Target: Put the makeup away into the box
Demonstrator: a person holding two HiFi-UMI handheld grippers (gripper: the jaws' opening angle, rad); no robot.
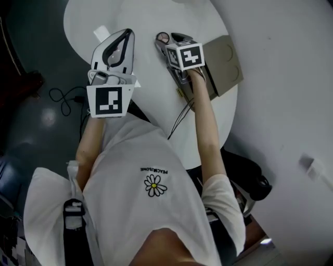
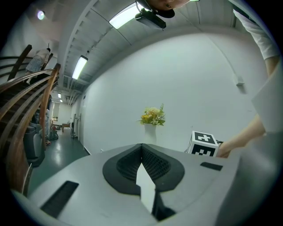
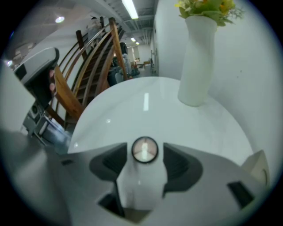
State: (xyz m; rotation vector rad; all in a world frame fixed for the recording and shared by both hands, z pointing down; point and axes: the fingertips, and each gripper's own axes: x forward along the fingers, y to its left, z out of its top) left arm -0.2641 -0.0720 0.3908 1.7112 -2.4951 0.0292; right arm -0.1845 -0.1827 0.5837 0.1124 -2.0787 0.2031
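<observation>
My right tongs (image 1: 169,40) stood spread around the small round compact (image 3: 144,150), which lay on the white counter (image 3: 132,114) with neither pad pressing it. The left tongs (image 2: 142,148) were pressed together, empty. Closing off-centre, I judged, could send the compact skidding across that glossy top. The box (image 1: 225,62) sat beside my right wrist, contents unclear. The vase (image 3: 199,57) held flowers.

White table (image 1: 148,18), brown box (image 1: 227,61), white vase (image 3: 199,62), yellow flowers (image 3: 208,6), dark-rimmed pink compact (image 3: 144,150)
</observation>
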